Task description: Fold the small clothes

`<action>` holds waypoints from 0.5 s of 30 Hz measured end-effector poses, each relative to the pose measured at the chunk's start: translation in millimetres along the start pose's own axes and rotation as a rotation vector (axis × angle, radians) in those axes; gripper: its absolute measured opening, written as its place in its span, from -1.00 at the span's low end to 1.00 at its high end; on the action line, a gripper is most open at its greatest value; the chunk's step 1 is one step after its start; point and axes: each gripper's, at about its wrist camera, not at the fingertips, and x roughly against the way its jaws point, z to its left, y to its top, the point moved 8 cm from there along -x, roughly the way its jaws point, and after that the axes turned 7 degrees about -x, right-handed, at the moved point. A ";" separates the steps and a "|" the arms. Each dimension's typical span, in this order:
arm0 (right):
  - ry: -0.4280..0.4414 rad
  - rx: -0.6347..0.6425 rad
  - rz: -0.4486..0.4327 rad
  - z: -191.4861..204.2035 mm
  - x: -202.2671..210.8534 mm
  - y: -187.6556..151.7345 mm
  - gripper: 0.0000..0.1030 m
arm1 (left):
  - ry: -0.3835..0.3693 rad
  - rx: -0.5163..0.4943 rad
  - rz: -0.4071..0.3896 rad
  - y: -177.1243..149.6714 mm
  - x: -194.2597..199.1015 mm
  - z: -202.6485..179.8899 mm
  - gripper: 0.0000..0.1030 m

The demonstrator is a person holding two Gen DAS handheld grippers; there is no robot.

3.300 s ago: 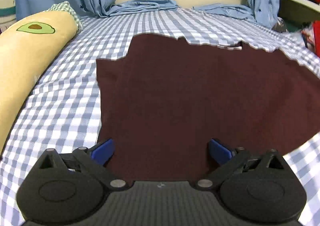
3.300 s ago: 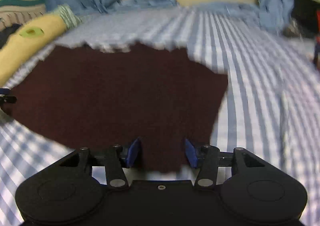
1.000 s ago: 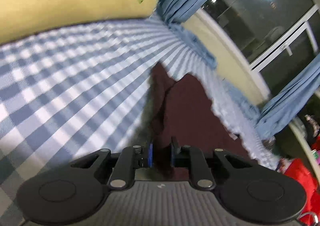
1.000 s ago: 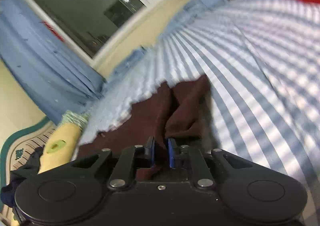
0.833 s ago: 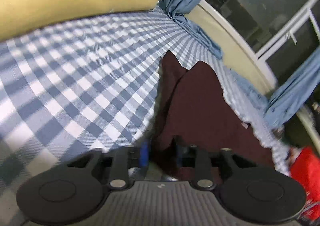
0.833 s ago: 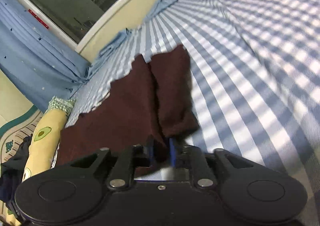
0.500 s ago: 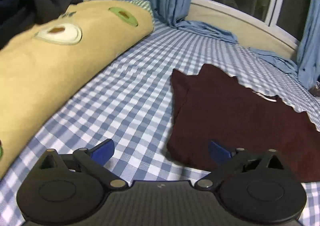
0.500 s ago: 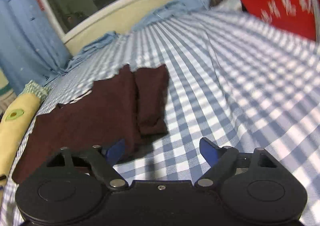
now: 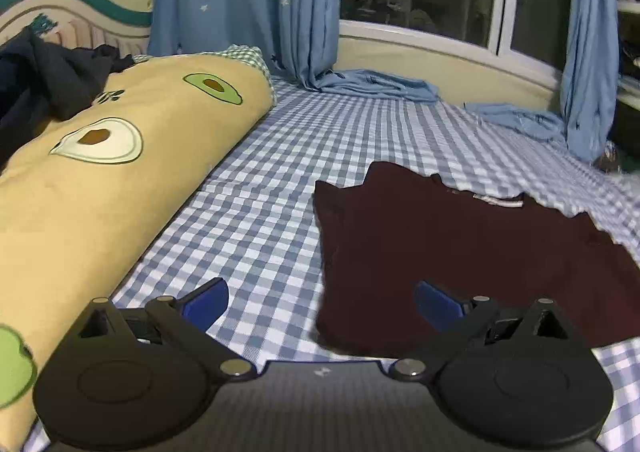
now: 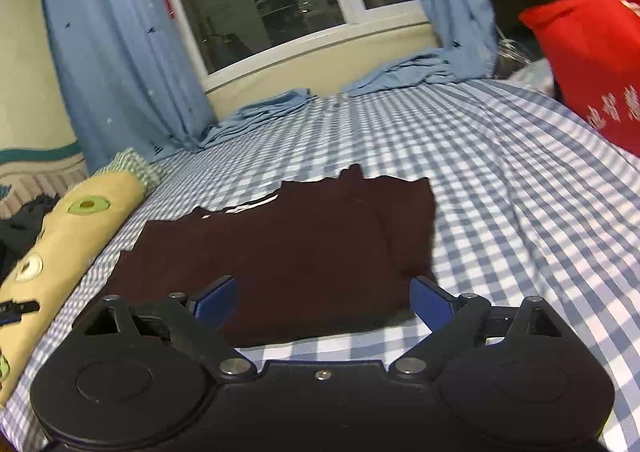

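Observation:
A dark maroon garment (image 9: pixel 460 244) lies flat on the blue-and-white checked bedsheet (image 9: pixel 260 211), both side edges folded inward. My left gripper (image 9: pixel 320 302) hovers open above the garment's near left edge, holding nothing. In the right wrist view the same garment (image 10: pixel 288 248) spreads ahead, its right flap folded over. My right gripper (image 10: pixel 322 298) hangs above the garment's near edge; its jaws are opening, wide apart, and no cloth is pinched between them. The blue pads (image 10: pixel 430 302) stand clear of the fabric.
A long yellow avocado-print pillow (image 9: pixel 100 187) lies along the left side with dark clothes (image 9: pixel 44 79) on it. Blue curtains (image 9: pixel 248 3) and their bunched hems line the window wall. A red bag (image 10: pixel 592 59) stands at the right of the bed.
Both grippers were shut on the garment's side edges a second ago. They let go, opened wide, rolled level and lifted back. The folded flaps now rest on the garment.

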 end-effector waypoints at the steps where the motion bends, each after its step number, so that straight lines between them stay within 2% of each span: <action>1: 0.000 0.015 0.003 3.9 -0.5 -1.1 0.82 | 0.014 -0.013 0.023 -1.6 -10.4 2.9 0.99; 4: 0.008 0.033 0.011 12.2 -1.7 -3.1 0.82 | 0.026 -0.023 0.048 -5.8 -35.5 11.2 0.99; 6: 0.011 0.033 0.013 15.4 -2.3 -3.7 0.82 | -0.002 -0.020 0.058 -7.3 -51.2 15.9 0.99; 10: 0.012 0.045 0.017 22.9 -2.2 -3.1 0.82 | -0.165 0.046 0.120 -8.7 -84.6 22.6 0.98; 15: 0.001 0.074 0.014 29.5 -7.2 -0.9 0.82 | -0.375 0.138 0.157 -11.4 -112.6 24.7 0.93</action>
